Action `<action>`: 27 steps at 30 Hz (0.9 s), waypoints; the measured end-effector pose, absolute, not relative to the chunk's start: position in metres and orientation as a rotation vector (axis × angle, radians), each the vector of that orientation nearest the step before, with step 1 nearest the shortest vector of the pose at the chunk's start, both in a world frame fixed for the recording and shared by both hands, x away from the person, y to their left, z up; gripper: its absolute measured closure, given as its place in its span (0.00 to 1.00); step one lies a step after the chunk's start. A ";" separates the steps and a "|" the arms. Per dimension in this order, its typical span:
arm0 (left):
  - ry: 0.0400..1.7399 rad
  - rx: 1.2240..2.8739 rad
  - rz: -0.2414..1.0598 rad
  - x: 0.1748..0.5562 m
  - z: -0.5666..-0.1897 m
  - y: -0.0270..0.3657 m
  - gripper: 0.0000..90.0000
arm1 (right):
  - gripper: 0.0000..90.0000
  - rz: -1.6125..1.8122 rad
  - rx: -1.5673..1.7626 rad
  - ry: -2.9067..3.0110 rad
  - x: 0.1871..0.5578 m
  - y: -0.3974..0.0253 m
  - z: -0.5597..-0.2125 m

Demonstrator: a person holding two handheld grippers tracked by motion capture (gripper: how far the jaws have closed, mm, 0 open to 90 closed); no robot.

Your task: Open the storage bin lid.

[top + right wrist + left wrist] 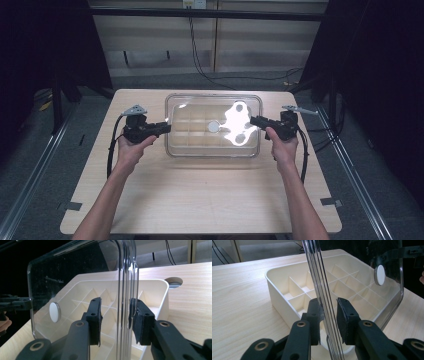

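Observation:
A clear plastic lid [192,107] with a white round knob [213,126] lies over a white compartment box [172,146] at the table's middle, with strong glare on it. My left gripper [167,126] reaches in at the lid's left edge. In the left gripper view the lid's rim [322,290] is pinched between the pads of the left gripper [329,307]. My right gripper [252,120] is at the lid's right edge. In the right gripper view the right gripper [116,307] straddles the rim [127,277], one pad touching it and the other a clear gap away.
The box [277,290] is divided into several empty cells. A round hole [173,281] is cut in the wooden tabletop [200,200] behind the box. Cables trail from both grippers off the table's sides. Dark curtains and a cable on the floor lie beyond the table.

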State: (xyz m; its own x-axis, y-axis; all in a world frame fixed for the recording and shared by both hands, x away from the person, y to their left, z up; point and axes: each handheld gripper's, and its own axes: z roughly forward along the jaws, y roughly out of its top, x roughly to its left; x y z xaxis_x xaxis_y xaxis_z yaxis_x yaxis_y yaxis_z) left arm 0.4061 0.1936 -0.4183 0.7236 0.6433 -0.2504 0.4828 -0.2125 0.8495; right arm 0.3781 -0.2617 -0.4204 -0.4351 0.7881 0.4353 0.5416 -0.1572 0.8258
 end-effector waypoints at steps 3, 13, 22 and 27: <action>0.875 1.864 0.199 0.405 -0.417 0.194 0.82 | 0.70 1.621 1.511 1.893 0.377 -0.262 -0.419; 0.862 1.870 0.207 0.398 -0.415 0.197 0.85 | 0.73 1.633 1.481 1.913 0.371 -0.262 -0.416; 0.862 1.862 0.212 0.395 -0.412 0.198 0.86 | 0.74 1.646 1.465 1.918 0.367 -0.262 -0.413; 0.859 1.858 0.213 0.392 -0.410 0.199 0.86 | 0.74 1.652 1.460 1.919 0.364 -0.262 -0.410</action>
